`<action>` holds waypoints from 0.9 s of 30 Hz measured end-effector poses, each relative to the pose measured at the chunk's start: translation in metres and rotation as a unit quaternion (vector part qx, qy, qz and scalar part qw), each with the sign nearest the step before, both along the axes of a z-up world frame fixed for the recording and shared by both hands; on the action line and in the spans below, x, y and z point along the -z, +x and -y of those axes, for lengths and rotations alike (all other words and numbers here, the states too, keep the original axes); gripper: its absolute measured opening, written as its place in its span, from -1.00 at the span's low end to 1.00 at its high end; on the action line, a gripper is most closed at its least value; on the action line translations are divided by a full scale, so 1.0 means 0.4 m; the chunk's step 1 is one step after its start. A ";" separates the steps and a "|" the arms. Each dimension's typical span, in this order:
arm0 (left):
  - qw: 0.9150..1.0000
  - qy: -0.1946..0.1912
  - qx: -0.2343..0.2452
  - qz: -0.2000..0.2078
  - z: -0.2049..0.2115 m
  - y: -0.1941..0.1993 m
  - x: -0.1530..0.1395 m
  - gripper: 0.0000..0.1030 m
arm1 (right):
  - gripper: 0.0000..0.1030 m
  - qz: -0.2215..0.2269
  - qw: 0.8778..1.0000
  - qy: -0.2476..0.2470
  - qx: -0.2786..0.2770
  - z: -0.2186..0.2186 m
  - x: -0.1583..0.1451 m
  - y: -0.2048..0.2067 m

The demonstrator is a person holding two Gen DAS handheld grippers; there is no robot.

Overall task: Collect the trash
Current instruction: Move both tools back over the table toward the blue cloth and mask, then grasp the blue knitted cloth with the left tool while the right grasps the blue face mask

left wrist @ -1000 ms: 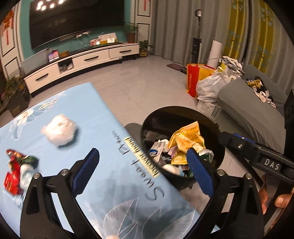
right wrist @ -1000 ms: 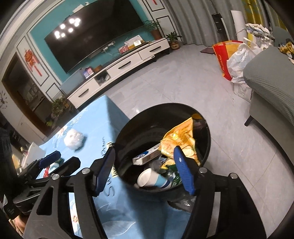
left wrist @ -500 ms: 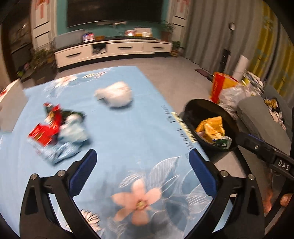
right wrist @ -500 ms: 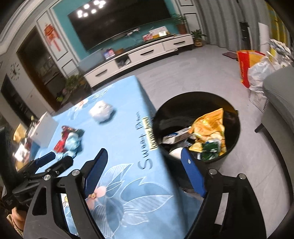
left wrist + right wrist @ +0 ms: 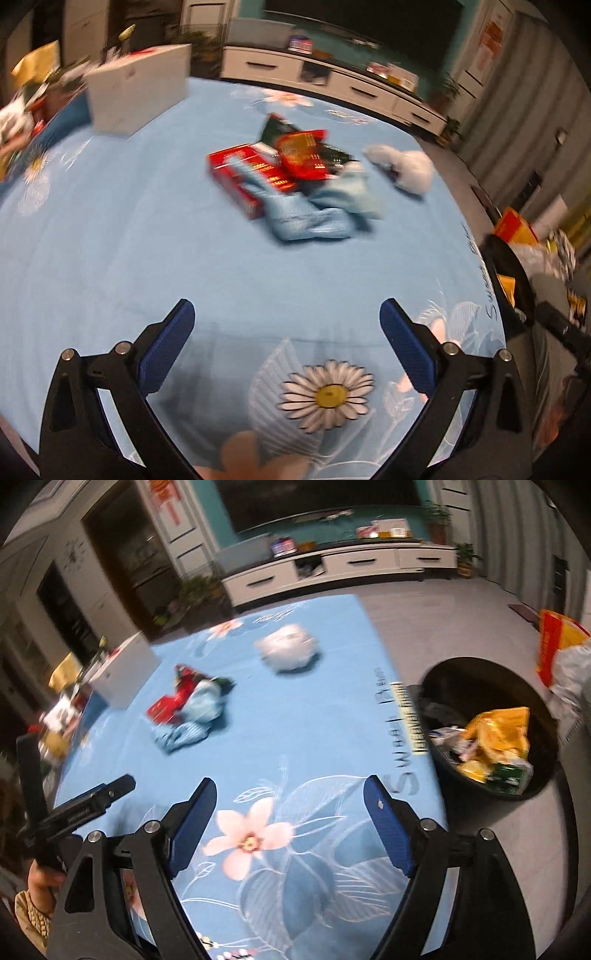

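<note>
Your left gripper [image 5: 286, 326] wide, nothing held, red box [image 5: 242, 177] and blue wrappers [image 5: 314, 218] ahead of it, white wad [image 5: 410, 171] ahead-right, your right gripper [image 5: 290, 799] wide, empty, black bin [image 5: 491, 723] to its right.

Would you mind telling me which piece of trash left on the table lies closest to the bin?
The white crumpled wad. It lies alone, nearer the black bin than the pile of red packaging and light blue wrappers, which sit farther from it.
</note>
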State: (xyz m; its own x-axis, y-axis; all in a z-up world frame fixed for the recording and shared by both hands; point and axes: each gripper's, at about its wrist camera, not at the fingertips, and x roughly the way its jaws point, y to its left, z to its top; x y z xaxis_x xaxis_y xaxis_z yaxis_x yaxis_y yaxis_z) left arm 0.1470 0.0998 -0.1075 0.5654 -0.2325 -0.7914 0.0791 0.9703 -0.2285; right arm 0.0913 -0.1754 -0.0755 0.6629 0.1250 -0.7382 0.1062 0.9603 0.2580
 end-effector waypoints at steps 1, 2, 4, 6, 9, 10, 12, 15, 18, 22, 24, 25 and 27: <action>1.000 -0.010 -0.001 -0.002 -0.013 0.002 0.006 0.94 | 0.56 -0.003 1.000 0.001 -0.008 -0.013 0.005 0.010; 1.000 -0.014 -0.002 -0.002 -0.017 0.004 0.008 0.94 | 0.56 -0.006 1.000 0.002 -0.017 -0.028 0.011 0.024; 1.000 -0.022 -0.004 0.002 -0.024 0.013 0.010 0.94 | 0.56 -0.012 0.999 0.008 -0.030 -0.049 0.022 0.048; 1.000 -0.030 -0.006 0.008 -0.024 0.027 0.011 0.94 | 0.56 -0.014 0.999 0.008 -0.036 -0.064 0.027 0.065; 0.999 -0.038 -0.010 0.011 -0.011 0.057 0.014 0.94 | 0.56 -0.016 0.999 0.005 -0.044 -0.077 0.034 0.091; 0.999 -0.042 -0.010 0.010 -0.007 0.071 0.018 0.93 | 0.56 -0.015 0.999 0.004 -0.046 -0.079 0.037 0.101; 0.999 -0.048 -0.013 0.011 0.002 0.098 0.023 0.92 | 0.56 -0.014 0.999 0.003 -0.048 -0.080 0.042 0.122; 0.998 -0.056 -0.015 0.011 0.019 0.140 0.033 0.61 | 0.56 -0.010 0.999 0.003 -0.053 -0.083 0.053 0.152; 0.998 -0.057 -0.023 0.006 0.033 0.176 0.050 0.47 | 0.56 -0.008 0.998 0.008 -0.062 -0.086 0.065 0.191; 0.997 -0.066 -0.035 0.002 0.037 0.207 0.069 0.25 | 0.56 -0.002 0.997 0.025 -0.076 -0.094 0.080 0.239; 0.997 -0.070 -0.036 0.006 0.036 0.217 0.071 0.00 | 0.56 -0.001 0.996 0.038 -0.083 -0.099 0.089 0.269; 0.997 -0.071 -0.036 0.006 0.036 0.224 0.074 -0.09 | 0.56 -0.002 0.995 0.048 -0.087 -0.102 0.094 0.289; 0.997 -0.071 -0.035 0.003 0.035 0.234 0.082 -0.32 | 0.56 -0.003 0.994 0.062 -0.094 -0.109 0.099 0.317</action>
State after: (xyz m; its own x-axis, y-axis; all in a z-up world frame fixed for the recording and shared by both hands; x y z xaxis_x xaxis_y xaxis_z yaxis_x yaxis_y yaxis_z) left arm 0.2405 0.0857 -0.1403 0.5884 -0.3018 -0.7501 0.0138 0.9314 -0.3639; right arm 0.2182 -0.1319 -0.1153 0.6152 0.3354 -0.7135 -0.0696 0.9246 0.3746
